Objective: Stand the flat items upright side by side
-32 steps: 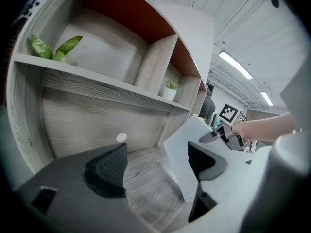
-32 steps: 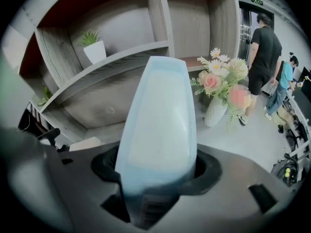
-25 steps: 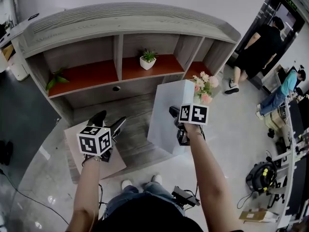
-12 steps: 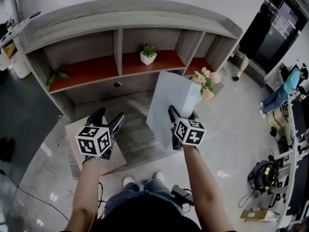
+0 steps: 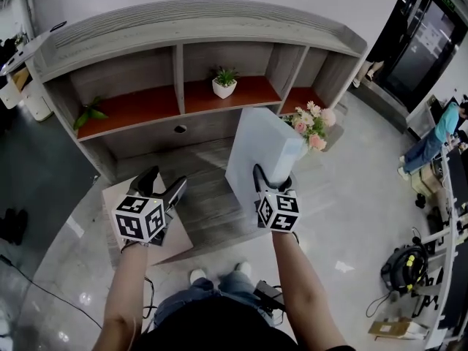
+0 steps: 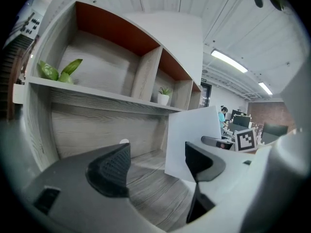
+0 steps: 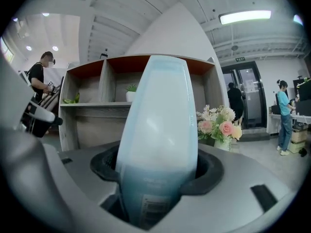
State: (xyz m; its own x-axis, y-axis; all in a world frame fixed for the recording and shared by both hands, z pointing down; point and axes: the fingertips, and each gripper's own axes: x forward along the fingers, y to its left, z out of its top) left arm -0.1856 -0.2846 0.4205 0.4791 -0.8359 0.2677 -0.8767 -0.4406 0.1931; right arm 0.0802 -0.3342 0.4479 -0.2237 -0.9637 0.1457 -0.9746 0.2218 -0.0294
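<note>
- Pale blue fills the right gripper view: the jaws of the right gripper (image 7: 156,165) are clamped on the lower end of the blue flat item (image 7: 158,115), with a barcode label showing low down by the grip.
- Held upright, the blue flat item rises over the wood-grain table (image 5: 208,199), its upper right corner near a bouquet (image 5: 311,126) of pink and white flowers.
- The left gripper (image 6: 156,166) hangs with its jaws apart, though they have just been closing a little. Nothing stands between them, and only the table's boards show beyond.
- Under the left gripper, a tan flat item (image 5: 179,241) lies flat at the table's front left corner, well apart from the blue one.
- Behind the table stands a grey shelf unit (image 5: 197,28) with red-brown shelf boards. A leafy sprig (image 5: 88,114) sits in the left compartment and a small potted plant (image 5: 224,84) in the middle one.
- At the far right of the head view is a person (image 5: 444,126) in a teal top.
</note>
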